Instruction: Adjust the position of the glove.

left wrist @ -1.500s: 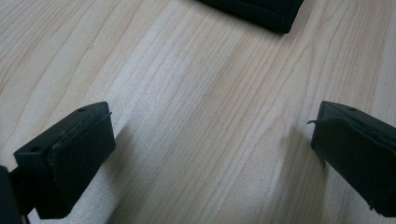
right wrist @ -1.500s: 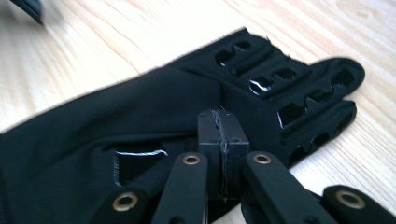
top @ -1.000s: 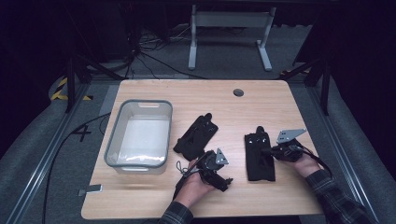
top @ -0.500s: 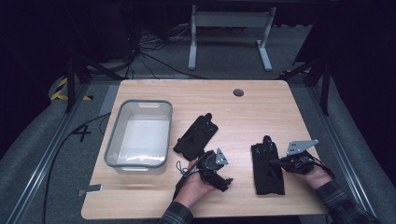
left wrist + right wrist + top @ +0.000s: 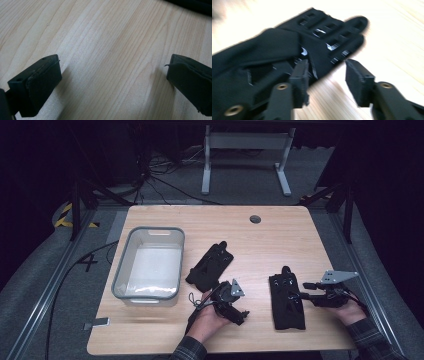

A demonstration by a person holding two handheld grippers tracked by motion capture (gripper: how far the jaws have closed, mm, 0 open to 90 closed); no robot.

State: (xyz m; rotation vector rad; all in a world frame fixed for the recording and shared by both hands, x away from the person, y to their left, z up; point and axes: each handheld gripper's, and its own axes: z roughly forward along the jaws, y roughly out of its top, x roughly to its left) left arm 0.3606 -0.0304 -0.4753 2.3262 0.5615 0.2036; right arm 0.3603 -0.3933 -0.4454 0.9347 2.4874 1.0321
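Two black gloves lie on the wooden table [image 5: 280, 235]. One glove [image 5: 210, 265] rests near the middle, beside the bin. The other glove [image 5: 287, 302] [image 5: 287, 47] lies flat at the front right. My right gripper [image 5: 306, 290] [image 5: 327, 67] sits at that glove's right edge; its jaws have just been opening and stand apart, with bare wood between them and the glove's edge against one jaw. My left gripper [image 5: 234, 311] [image 5: 112, 72] rests low on the table at the front centre, open, with only wood grain between its pads.
A clear plastic bin [image 5: 129, 270] stands at the table's left, with nothing visible inside. A round cable hole [image 5: 255, 219] sits near the far edge. A metal stand [image 5: 245, 155] and cables lie on the floor beyond. A black strip [image 5: 195, 5] crosses the left gripper view's top right corner.
The right gripper dragged the right-hand glove toward the front right, then its jaws came apart and let the glove go. The left gripper and the other glove stayed put.
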